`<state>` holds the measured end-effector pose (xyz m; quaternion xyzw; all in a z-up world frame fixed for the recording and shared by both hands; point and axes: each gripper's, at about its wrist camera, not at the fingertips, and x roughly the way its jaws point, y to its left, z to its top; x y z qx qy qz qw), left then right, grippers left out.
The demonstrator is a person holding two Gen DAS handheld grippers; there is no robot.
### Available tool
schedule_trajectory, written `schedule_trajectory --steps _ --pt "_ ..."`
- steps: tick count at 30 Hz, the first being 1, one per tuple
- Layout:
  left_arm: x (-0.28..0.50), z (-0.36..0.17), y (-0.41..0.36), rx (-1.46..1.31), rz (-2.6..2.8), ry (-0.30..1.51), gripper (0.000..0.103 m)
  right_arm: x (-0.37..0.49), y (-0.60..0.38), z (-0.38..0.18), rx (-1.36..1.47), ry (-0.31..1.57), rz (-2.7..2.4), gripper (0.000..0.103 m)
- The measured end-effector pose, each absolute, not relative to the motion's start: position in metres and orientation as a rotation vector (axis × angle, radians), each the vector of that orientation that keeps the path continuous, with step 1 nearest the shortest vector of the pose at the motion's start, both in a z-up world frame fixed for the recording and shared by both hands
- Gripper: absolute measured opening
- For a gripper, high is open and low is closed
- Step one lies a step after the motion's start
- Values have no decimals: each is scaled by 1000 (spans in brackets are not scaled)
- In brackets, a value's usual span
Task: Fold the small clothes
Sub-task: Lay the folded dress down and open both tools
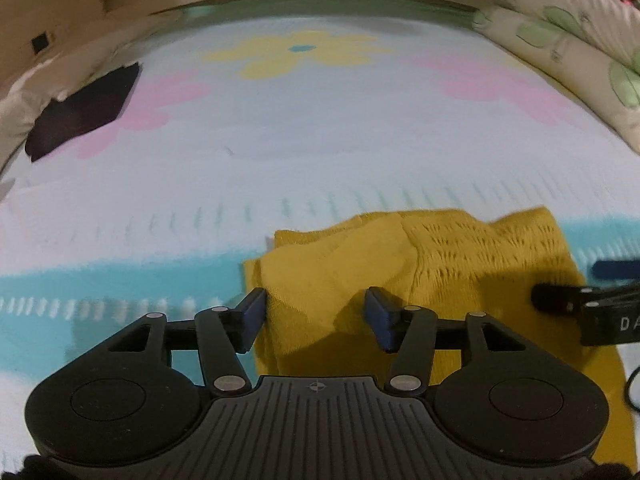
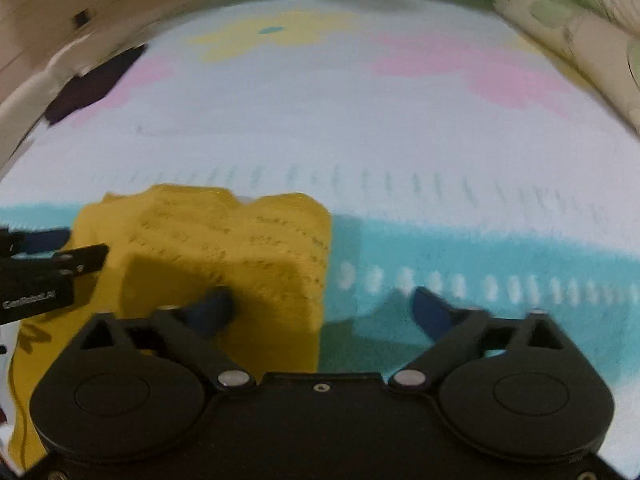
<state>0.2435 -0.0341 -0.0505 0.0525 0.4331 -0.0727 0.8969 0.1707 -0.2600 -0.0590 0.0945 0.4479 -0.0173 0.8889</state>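
Mustard knitwear (image 1: 400, 264) is seen lying rumpled on a flowered bed cover (image 1: 320, 152), at its teal stripe. The left tool (image 1: 316, 316) is held wide apart, a raised fold of the knit standing between its blue pads, ungripped. The right tool (image 2: 324, 312) is spread wide over the garment's right edge, holding nothing. A dark cloth (image 1: 84, 112) is seen far left.

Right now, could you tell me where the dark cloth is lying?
The dark cloth lies far left on the flowered blanket in both views, across a pink flower, well beyond the yellow garment.
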Motion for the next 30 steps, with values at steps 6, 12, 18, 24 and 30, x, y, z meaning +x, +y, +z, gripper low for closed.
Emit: schedule_trajectory --steps 6,12,18,24,30 --pt "246 -49 -27 73 -121 908 73 172 -265 -59 237 921 -29 102" --pt "236 -43 -17 38 -131 929 87 157 -268 -52 268 899 -36 102" --pt "205 -25 -20 62 -181 890 87 130 -259 -32 242 854 9 102" --pt "160 -5 -8 59 -179 806 88 94 -245 -15 197 801 28 102" --pt "114 -11 8 6 -168 818 88 55 -237 -7 198 758 19 102"
